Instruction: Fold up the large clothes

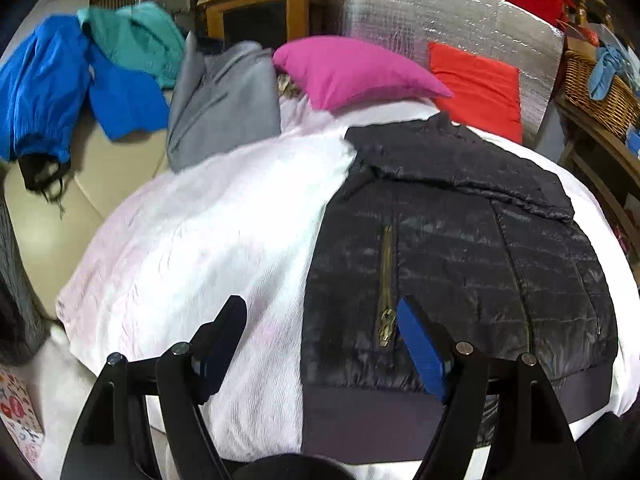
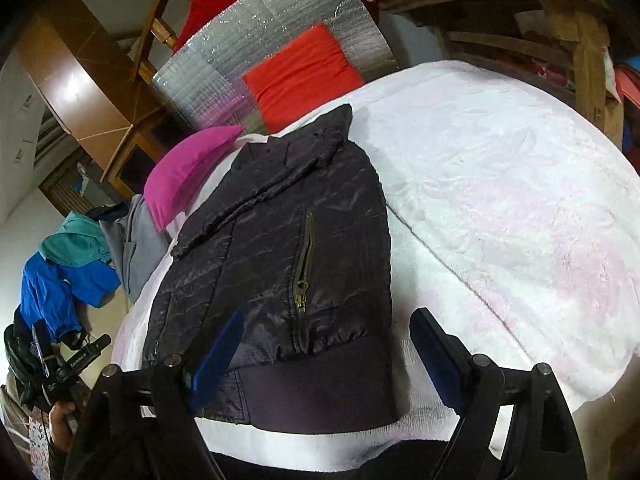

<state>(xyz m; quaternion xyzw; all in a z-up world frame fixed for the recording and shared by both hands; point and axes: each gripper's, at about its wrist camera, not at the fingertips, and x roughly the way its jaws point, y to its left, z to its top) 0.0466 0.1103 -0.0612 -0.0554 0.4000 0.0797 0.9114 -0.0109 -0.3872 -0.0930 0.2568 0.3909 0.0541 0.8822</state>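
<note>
Garment: one dark quilted jacket (image 1: 452,248) lies flat on the white blanket (image 1: 208,232) that covers the bed, already narrowed, with one sleeve or panel folded across its upper part.
Long axis: it runs away from both tools, from the ribbed hem band (image 2: 320,396) at the near edge to the collar at the far end, close to the magenta pillow (image 1: 352,72).
Left tool (image 1: 322,344): open and holding nothing; it hovers over the jacket's left hem corner, one finger above bare blanket, the other above the quilting beside the brass pocket zipper (image 1: 386,284).
Right tool (image 2: 328,354): open and empty; it straddles the right hem corner, one finger over the jacket, the other over blanket.
Nearer tool: neither clearly; each sits above its own corner of the hem.
What the move turns on: my reading is that the hem is the near end, so a fold would carry it forward toward the collar.
Counts: one jacket on the blanket, two tools, two pillows (magenta and red (image 1: 476,88)), three other garments heaped well apart at far left: blue (image 1: 60,88), teal (image 1: 136,40), grey (image 1: 224,100).
</note>
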